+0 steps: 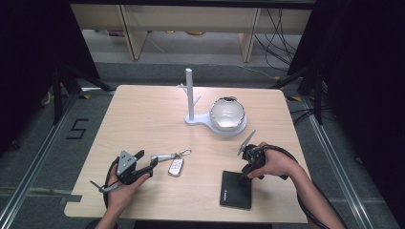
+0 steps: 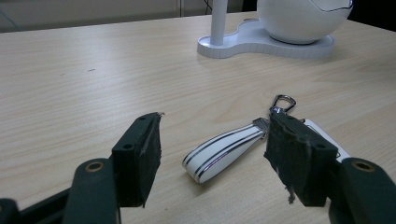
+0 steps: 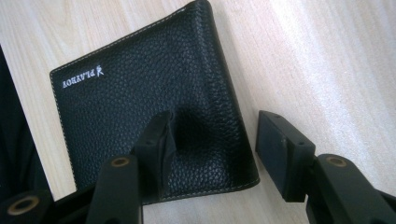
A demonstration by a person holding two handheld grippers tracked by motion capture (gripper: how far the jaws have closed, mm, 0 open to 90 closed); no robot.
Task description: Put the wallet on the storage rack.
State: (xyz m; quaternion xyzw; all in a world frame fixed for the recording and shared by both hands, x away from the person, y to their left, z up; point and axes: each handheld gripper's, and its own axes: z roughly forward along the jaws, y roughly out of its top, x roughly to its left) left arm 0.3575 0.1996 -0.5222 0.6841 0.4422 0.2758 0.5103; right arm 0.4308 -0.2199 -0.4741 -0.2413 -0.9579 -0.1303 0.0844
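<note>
Where the person's forearms are entering from the near edge of the light wooden table (image 1: pixel 143 119), each hand is holding a two-jaw gripper. Nearest the person, the black leather wallet (image 1: pixel 236 189) is lying flat close to the table's near edge, right of centre. The right gripper (image 1: pixel 245 168) is angling down over the wallet's far edge; in the right gripper view its jaws are standing apart, one jaw over the wallet's pebbled cover (image 3: pixel 154 102) and the other over bare wood just beside the folded spine, so the spine is lying between them. Whether the jaw over the cover is touching it cannot be told.

At the left, the left gripper (image 1: pixel 149 163) is resting low over the table in the left hand (image 1: pixel 122 188), its jaws spread wide. The white-and-silver key strap (image 2: pixel 224 150) is lying between the open jaws in the left gripper view, unclamped, with its metal clasp (image 2: pixel 282 102) pointing away from the camera. In the high view the car key fob (image 1: pixel 175 166) is sitting just beside the strap, on its right.

Farther back, near the table's centre, a white stand (image 1: pixel 191 98) with short side pegs is rising upright from a white base that is also carrying a round white-and-silver bowl-like object (image 1: pixel 227 113). Beyond the table, pale cabinet legs (image 1: pixel 133 33) and loose cables are showing on the grey floor.
</note>
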